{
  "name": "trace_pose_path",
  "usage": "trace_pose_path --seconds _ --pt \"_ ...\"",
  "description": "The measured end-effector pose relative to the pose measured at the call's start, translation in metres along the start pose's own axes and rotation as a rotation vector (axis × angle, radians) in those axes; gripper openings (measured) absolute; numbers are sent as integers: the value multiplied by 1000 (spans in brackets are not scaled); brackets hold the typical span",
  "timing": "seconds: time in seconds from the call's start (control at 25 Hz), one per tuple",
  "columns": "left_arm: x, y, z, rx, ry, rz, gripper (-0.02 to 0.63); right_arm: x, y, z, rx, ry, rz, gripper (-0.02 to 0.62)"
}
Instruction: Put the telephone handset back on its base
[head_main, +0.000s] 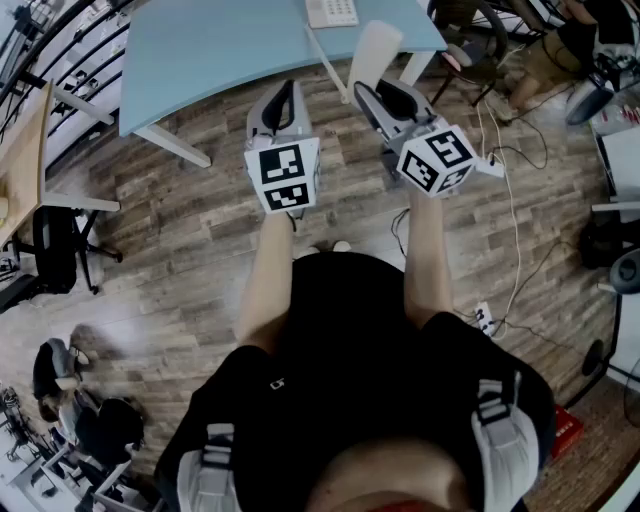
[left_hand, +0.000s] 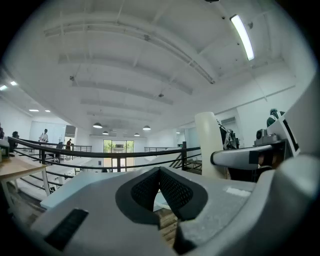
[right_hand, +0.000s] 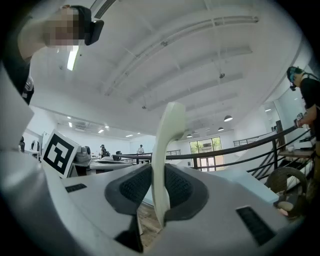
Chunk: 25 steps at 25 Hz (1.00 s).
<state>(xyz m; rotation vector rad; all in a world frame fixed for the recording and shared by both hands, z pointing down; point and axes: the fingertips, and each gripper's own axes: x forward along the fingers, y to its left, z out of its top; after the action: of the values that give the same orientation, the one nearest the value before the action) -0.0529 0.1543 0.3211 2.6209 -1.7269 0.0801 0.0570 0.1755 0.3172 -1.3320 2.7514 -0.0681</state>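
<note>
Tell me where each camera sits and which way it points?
Head view: on the person's head, facing steeply down; forearms, torso, left tongs, right tongs show.
Left gripper view: on left tongs, tilted toward ceiling; its shut, empty jaws show.
Right gripper view: on right tongs, tilted toward ceiling; jaws clamp the handset.
Shared: all three show the handset.

A black shirt (head_main: 350, 330), seemingly grey shoulder straps (head_main: 497, 420); pale grey left gripper (head_main: 285, 92) and right gripper (head_main: 381, 90) bear black-and-white marker cubes (head_main: 283, 175).
</note>
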Motion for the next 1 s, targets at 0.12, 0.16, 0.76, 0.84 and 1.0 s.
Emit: trace_pose_path --seconds 0.12,0.16,0.76,0.84,1.0 --pt "5 -9 0 9 0 -4 -2 -1 -12 -6 -28 47 -19 77" --pt "6 -12 0 12 2 -7 -2 -3 -15 -8 -31 57 -24 75" --pt "43 -35 -1 -6 -7 5 -2 -14 -68 2 11 20 -16 77" --pt "46 -39 -2 -8 -6 8 -2 -16 -73 0 23 18 -8 75" --pt "48 -40 -9 -8 -2 15 -2 -17 -84 -10 64 14 -6 75"
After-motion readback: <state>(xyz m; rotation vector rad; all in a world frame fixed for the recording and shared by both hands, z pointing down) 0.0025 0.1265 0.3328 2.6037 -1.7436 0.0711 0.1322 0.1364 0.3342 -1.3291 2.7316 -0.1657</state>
